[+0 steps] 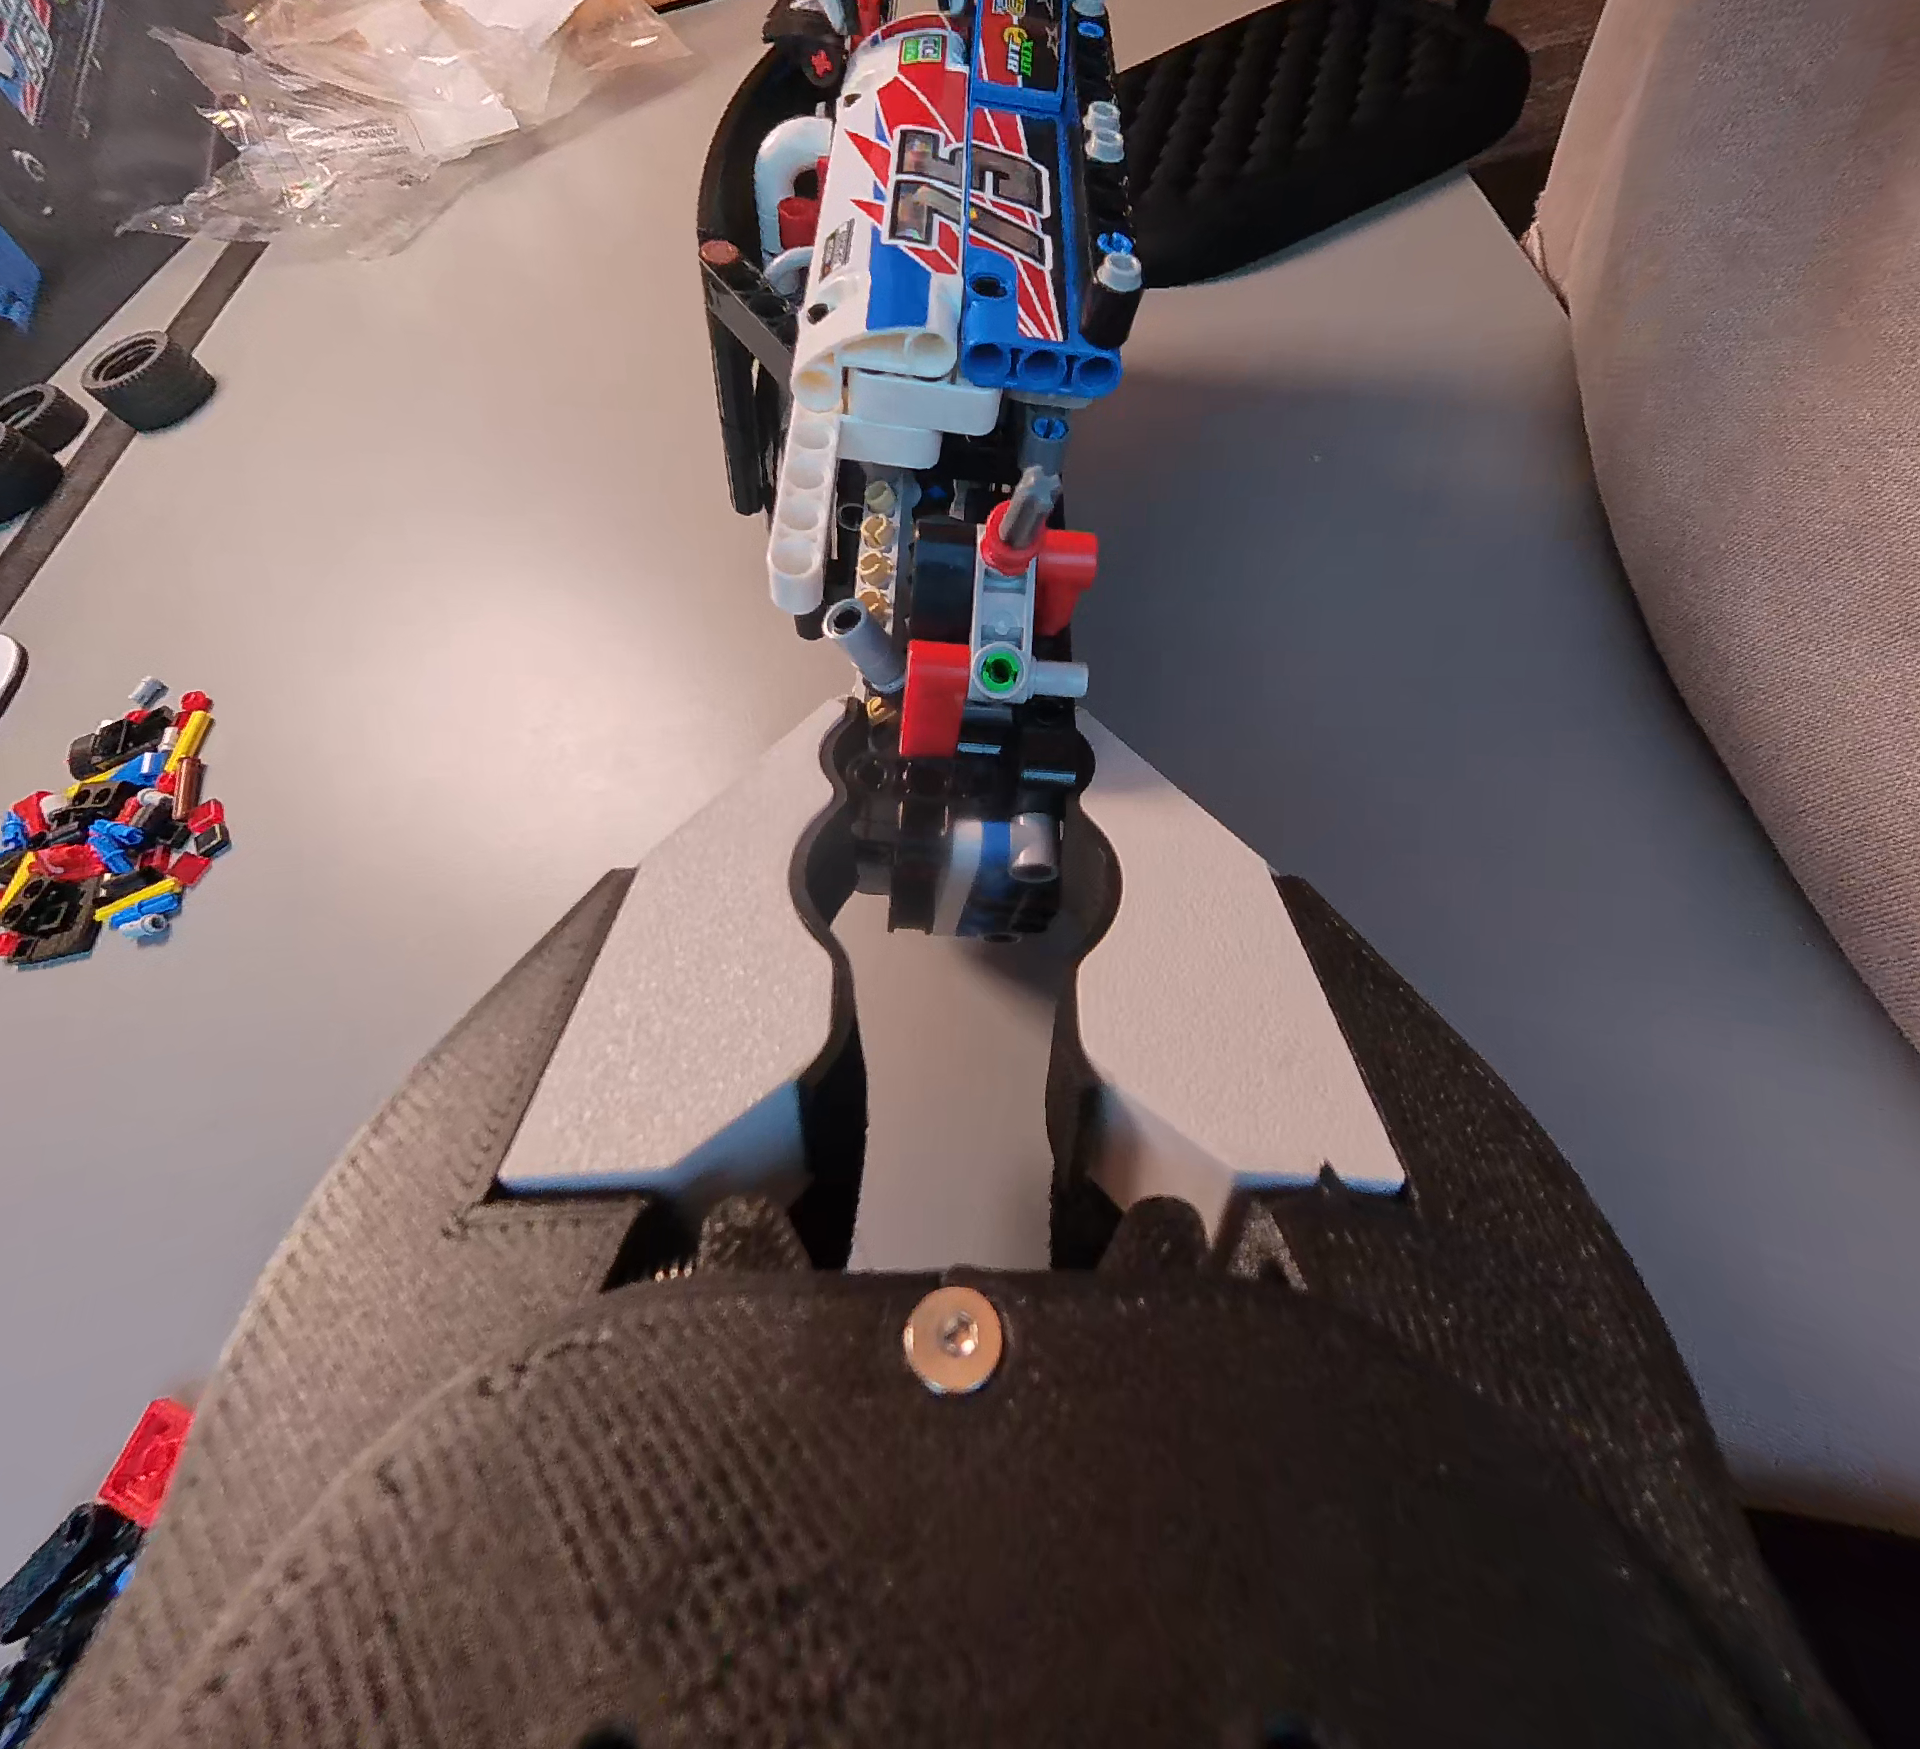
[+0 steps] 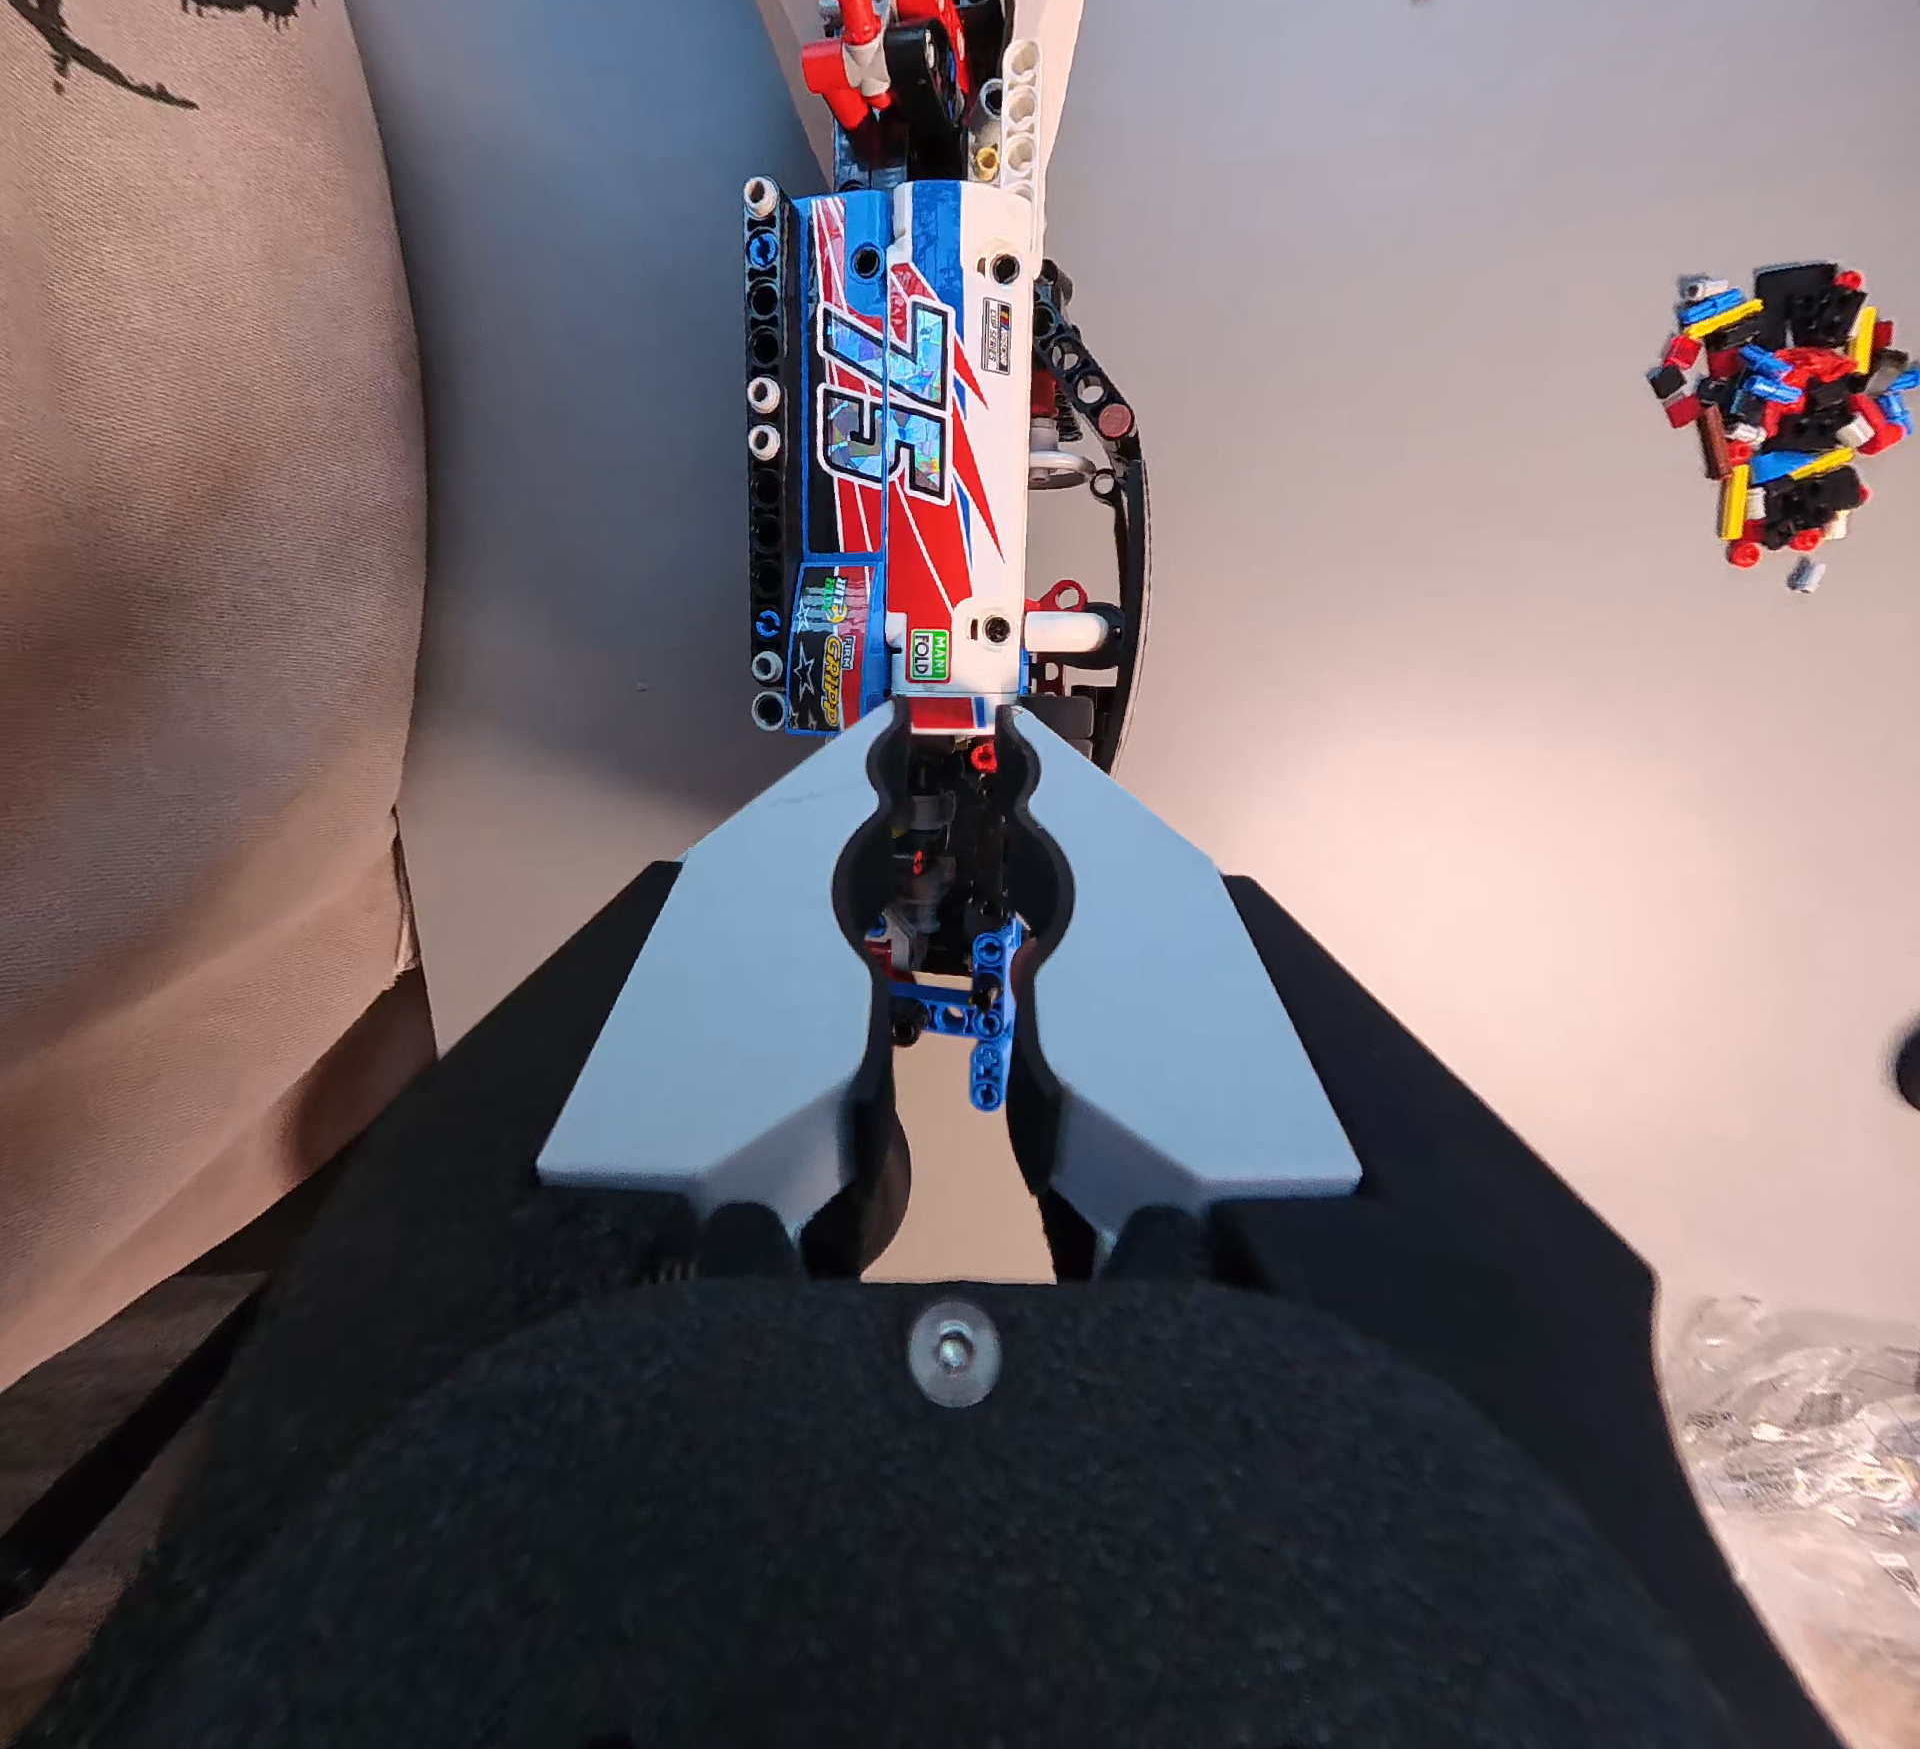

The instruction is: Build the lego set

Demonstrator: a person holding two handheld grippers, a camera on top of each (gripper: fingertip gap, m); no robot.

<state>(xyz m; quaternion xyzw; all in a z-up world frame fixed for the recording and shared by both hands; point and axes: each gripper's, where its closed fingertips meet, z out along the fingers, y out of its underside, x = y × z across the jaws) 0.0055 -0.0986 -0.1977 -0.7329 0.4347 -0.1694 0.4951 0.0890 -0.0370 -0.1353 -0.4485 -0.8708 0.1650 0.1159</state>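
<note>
I have the half-built lego car of white, blue and red plastic panels on a black beam frame point(image 1: 935, 265) pinned end to end between my two tools, above the pale grey worktop point(image 1: 416, 556). Nearest in the left wrist view, my left claw point(image 1: 961, 764) is clenched on the car's black-and-red end block, its grey fingers point(image 1: 727, 951) closing from 8 and 4 o'clock. In the right wrist view, my right claw point(image 2: 951, 733) grips the opposite end, where a blue pierced beam runs back between its grey fingers point(image 2: 748, 972). Holding both ends this way, I judge, keeps the long body steady and turned side-on, so the next part can be lined up.

The car's side panels carry printed racing stickers, a large number among them; I leave their wording aside.

Farther out, a heap of small loose red, blue, black and yellow lego pieces point(image 1: 114, 826) lies at 9 o'clock in the left wrist view, well apart from the car, within reach for later steps. Two small black rubber tyres point(image 1: 145, 374) sit beyond it. At 11 o'clock lie crumpled clear plastic bags point(image 1: 416, 37), evidently emptied. A beige cloth cushion point(image 1: 1766, 349) borders the worktop at 3 o'clock.
</note>
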